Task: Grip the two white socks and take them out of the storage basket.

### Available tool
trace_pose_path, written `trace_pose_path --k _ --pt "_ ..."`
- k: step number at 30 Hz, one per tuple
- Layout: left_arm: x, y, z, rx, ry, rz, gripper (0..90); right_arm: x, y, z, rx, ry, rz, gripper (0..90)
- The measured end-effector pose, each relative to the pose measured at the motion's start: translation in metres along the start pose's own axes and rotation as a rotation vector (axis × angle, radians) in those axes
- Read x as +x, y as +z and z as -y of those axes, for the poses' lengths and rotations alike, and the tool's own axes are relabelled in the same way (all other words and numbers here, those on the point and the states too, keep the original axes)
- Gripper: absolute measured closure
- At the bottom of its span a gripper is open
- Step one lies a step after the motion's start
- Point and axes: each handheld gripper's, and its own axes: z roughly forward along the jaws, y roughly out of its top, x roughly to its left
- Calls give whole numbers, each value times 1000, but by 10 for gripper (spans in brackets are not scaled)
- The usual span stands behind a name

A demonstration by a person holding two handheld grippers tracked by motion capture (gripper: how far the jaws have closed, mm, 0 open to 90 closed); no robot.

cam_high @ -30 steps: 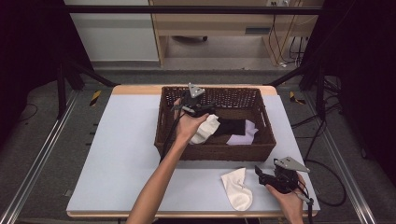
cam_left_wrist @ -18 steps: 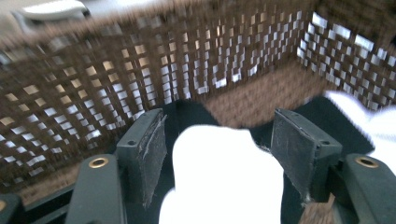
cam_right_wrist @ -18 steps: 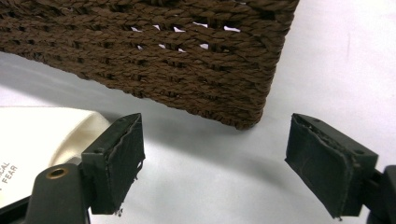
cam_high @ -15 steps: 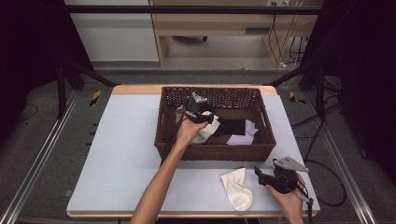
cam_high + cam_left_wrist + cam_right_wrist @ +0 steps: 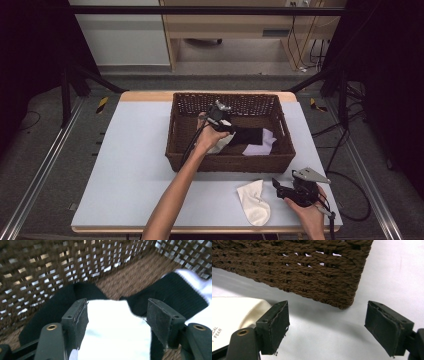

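A pale grey table [image 5: 125, 165] seen from above holds a dark brown woven basket [image 5: 227, 162] near its far edge. A person's left arm reaches from the bottom of the high view into the basket, and the left gripper [image 5: 220, 116] sits low inside it, over a heap of socks. Through the left gripper view, its two black jaws stand wide apart with a white sock [image 5: 115, 330] lying between them and below; the pads are not pressed against the cloth, so nothing is clamped. A black sock [image 5: 172, 293] with a white edge lies just beyond the white one, against the woven basket floor, and more black cloth curls off behind the other jaw. In the high view a pale lilac cloth [image 5: 260, 145] rests in the basket to the right of the black sock. The right gripper [image 5: 281, 187] is held in the person's right hand low over the table near its front right corner, outside the basket. Its jaws also stand wide apart and hold nothing; the right gripper view looks between them at the basket's outer corner. A cream sock [image 5: 253, 201] lies flat on the table just beside that gripper, near the front wall of the basket.
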Motion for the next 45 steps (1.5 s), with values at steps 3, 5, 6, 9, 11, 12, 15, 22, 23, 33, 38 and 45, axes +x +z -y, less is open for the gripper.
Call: trace_pose_path --k 3,5,6,9,11,12,15,22,23,33,38,45 --pt "-2 3 1 32 30 1 348 0 0 0 0 1 -1 195" --pt "-5 5 1 52 66 -16 388 0 0 0 3 7 -5 195" --pt "-6 5 1 63 67 -13 435 1 0 0 4 11 -5 195" --pt "-7 6 1 92 59 -1 555 1 0 0 5 7 -4 198" --pt "-6 6 2 117 49 -1 639 1 0 0 10 5 -5 199" --pt "-5 6 2 128 38 7 683 1 1 0 11 -3 -2 201" --pt "-4 5 2 145 18 35 781 1 2 -1 16 -4 -3 203" --pt "1 -3 1 119 -27 65 872 1 2 0 12 -11 -2 205" --pt "1 -3 1 116 -27 69 874 1 2 -1 12 -10 -1 205" --pt "1 -25 -5 -35 -52 94 881 1 1 -1 10 -12 -1 208" --pt "9 -52 -11 -141 -84 128 881 2 0 -1 -1 -2 -3 208" --pt "26 -101 -12 -283 -112 130 881 2 -3 -3 -6 11 -5 205"
